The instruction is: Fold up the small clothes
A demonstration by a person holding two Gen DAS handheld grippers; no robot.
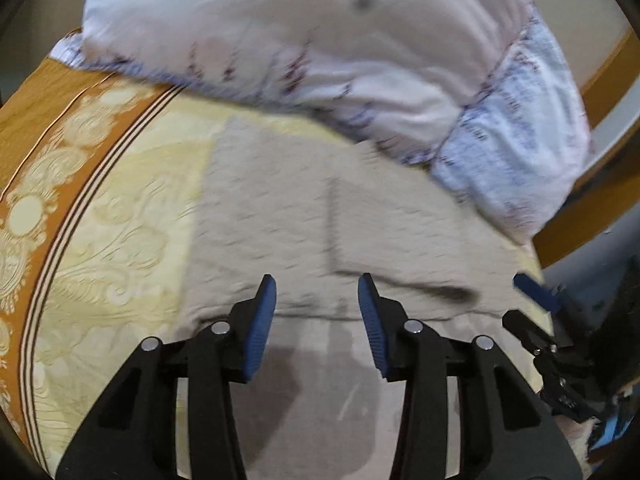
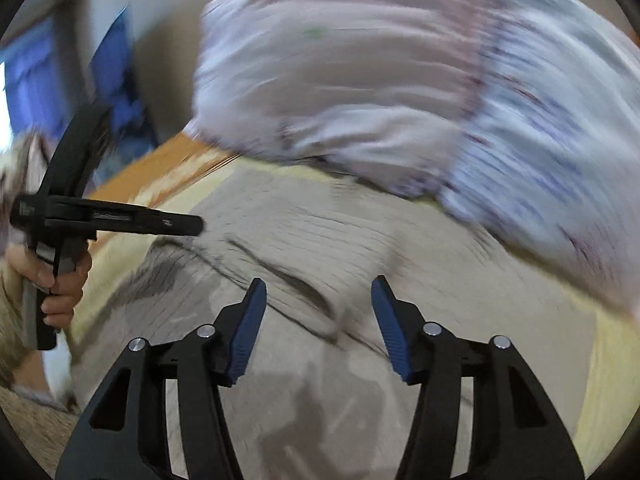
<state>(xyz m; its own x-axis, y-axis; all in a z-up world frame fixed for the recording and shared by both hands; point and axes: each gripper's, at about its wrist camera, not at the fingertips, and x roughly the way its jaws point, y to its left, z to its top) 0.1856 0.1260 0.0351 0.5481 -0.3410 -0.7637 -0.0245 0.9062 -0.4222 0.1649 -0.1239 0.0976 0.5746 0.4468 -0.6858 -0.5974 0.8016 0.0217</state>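
A beige garment (image 1: pixel 320 208) lies spread flat on the bed, with a folded edge and creases across it; it also shows in the right wrist view (image 2: pixel 320 248). My left gripper (image 1: pixel 316 292) is open and empty, hovering just above the garment's near part. My right gripper (image 2: pixel 318 294) is open and empty over a dark crease of the same garment. The right gripper's fingers (image 1: pixel 536 292) show at the right edge of the left wrist view. The left gripper's body (image 2: pixel 100 220), held by a hand, shows at the left of the right wrist view. Both views are blurred.
A cream and orange patterned bedspread (image 1: pixel 100 208) covers the bed. A large white and lilac printed pillow (image 1: pixel 320 40) lies behind the garment, also in the right wrist view (image 2: pixel 400 80). A wooden bed frame (image 1: pixel 612 68) is at the far right.
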